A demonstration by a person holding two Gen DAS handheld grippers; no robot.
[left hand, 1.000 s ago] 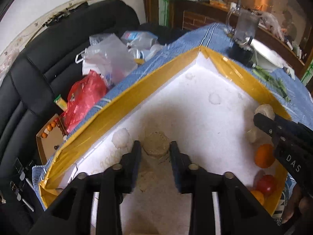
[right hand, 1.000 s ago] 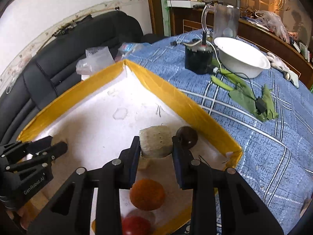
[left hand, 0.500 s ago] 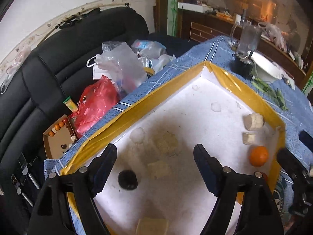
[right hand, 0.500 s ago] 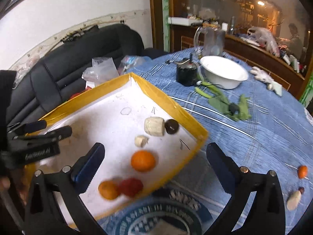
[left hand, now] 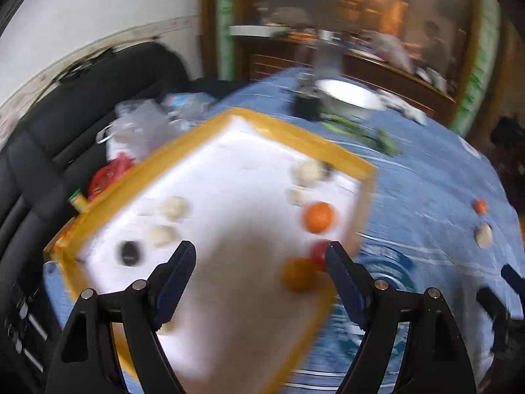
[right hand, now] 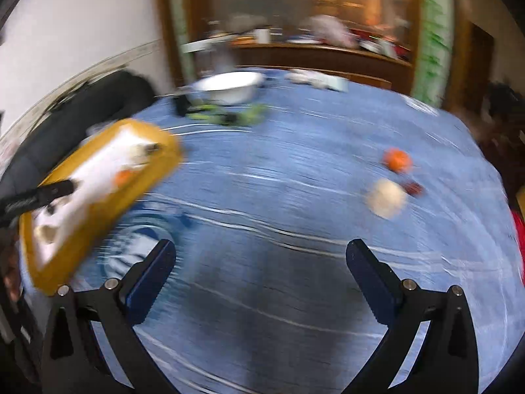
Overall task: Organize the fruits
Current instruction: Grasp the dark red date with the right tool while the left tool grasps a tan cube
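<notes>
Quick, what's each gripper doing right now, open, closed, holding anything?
Left gripper: open, empty, above the yellow-rimmed tray.
Right gripper: open, empty, over the blue tablecloth.

Both my views smeared by motion blur. Small dark item [right hand: 412, 187] beside the pale round fruit [right hand: 385, 198] near the table's right edge: kind unreadable. Tray [right hand: 82, 226] cut by my right view's left edge; its contents indistinct. Shelf clutter [left hand: 361, 42] unresolvable.

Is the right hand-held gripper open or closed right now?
Open. The right hand-held gripper has its jaws spread wide with only blue tablecloth showing between them.
</notes>
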